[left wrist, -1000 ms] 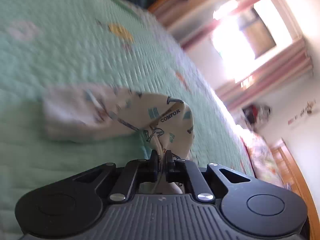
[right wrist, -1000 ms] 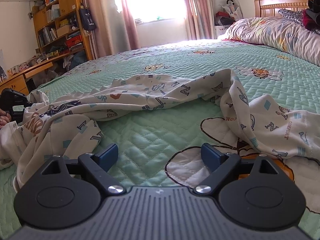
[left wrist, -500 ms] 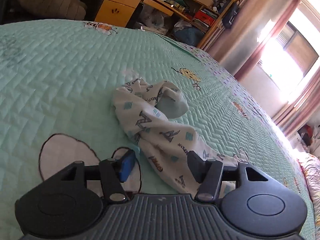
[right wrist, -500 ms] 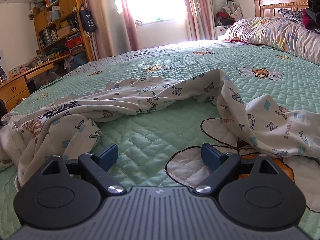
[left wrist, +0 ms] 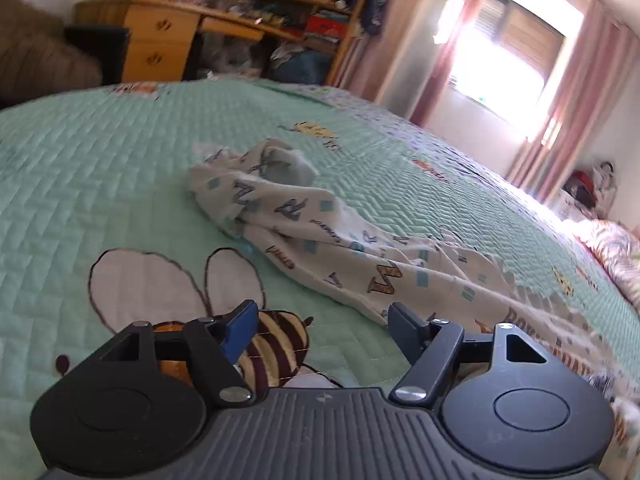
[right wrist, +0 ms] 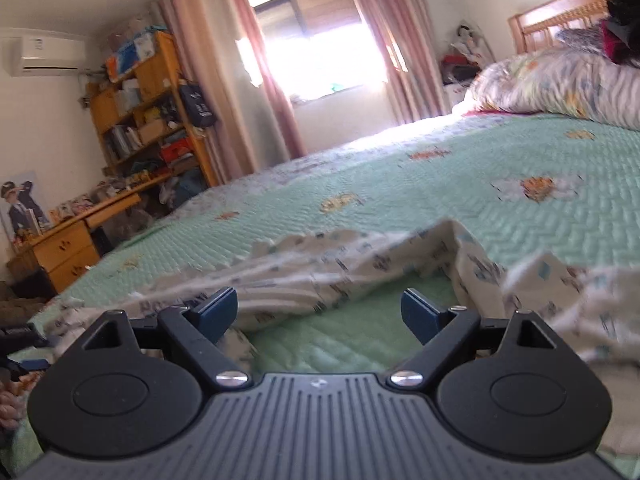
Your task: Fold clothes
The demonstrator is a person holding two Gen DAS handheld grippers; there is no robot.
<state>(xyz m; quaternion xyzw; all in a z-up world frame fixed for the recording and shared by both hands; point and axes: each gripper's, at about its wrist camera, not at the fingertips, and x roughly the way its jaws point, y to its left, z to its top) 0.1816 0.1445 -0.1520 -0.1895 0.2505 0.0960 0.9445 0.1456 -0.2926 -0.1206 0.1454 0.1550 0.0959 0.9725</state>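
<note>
A white garment (left wrist: 320, 236) printed with letters and small blue squares lies crumpled in a long strip across the green quilted bedspread (left wrist: 100, 184). My left gripper (left wrist: 320, 326) hovers just short of the cloth, its jaws opening, with only the bee picture on the quilt between them. In the right wrist view the same garment (right wrist: 360, 268) runs blurred across the bed in front of my right gripper (right wrist: 318, 314), which stands open above the quilt with nothing gripped. The left gripper's black tip (right wrist: 20, 336) shows at the far left edge.
A wooden desk with drawers (left wrist: 160, 48) and a cluttered bookshelf (right wrist: 148, 112) stand beyond the bed's far side. Pink curtains frame a bright window (right wrist: 320, 52). A floral duvet (right wrist: 560, 80) is heaped by the wooden headboard (right wrist: 560, 20).
My left gripper let go of the garment, opened and pulled back while rolling level; the cloth now lies on the quilt. My right gripper rose and tilted up, staying open.
</note>
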